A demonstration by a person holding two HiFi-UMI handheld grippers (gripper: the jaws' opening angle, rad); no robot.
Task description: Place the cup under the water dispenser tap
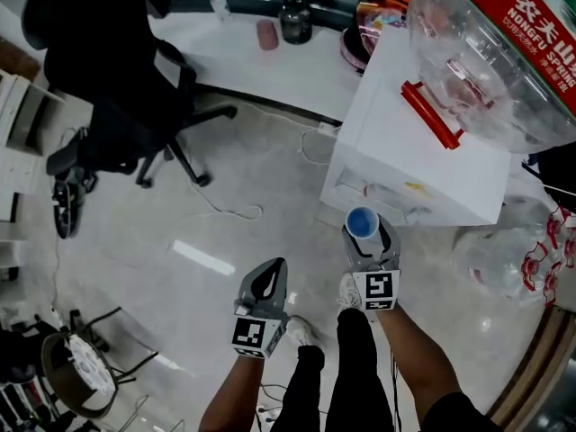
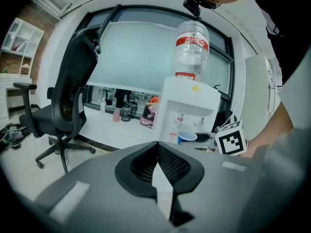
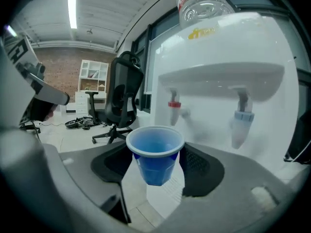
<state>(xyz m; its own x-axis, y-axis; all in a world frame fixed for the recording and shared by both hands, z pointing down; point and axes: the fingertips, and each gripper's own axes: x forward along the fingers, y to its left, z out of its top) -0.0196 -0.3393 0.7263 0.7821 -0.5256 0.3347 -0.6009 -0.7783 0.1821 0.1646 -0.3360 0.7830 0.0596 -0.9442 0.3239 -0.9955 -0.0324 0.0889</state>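
Between right gripper point(image 3: 156, 166) jaws, upright cup point(image 3: 155, 147)

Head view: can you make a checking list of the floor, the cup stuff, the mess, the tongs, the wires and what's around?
Surface: pale shiny floor; the water dispenser stands on it.
Job's things: blue cup upright, near the red tap and blue tap, under neither yet.
Clutter: dark jar and pink cup on the counter; plastic bag beside the dispenser.
Tongs: right tongs shut on the cup; left tongs shut, empty.
Cables: white cable looped on the floor.
Surroundings: black office chair; water bottle atop the dispenser.
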